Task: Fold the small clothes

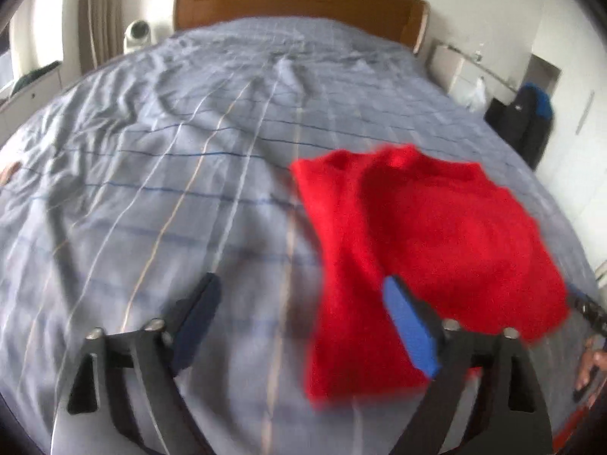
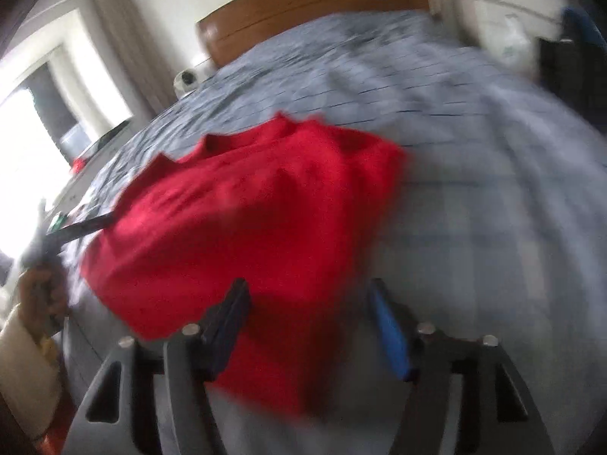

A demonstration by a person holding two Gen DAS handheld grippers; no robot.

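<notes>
Already the red garment point(image 1: 428, 250) lies on the near right part of the bed point(image 1: 170, 174), seemingly folded lengthwise into a narrower panel. Both the left gripper point(image 1: 303, 326) and the right gripper point(image 2: 311, 326) hover spread and empty; a final fold likely remains.

The garment point(image 1: 425, 250) is a plain, bright red all over, with no print showing. The bed cover point(image 1: 170, 159) under it is grey-blue, checked with thin lines of white, beige and darker blue. The headboard point(image 1: 296, 0) is warm orange-brown wood. On the left gripper point(image 1: 299, 311) one finger pad point(image 1: 411, 331) is vivid blue and the other point(image 1: 197, 318) dark navy, set on black frames. The right gripper point(image 2: 309, 318) seems coloured the same, though blur softens it.
</notes>
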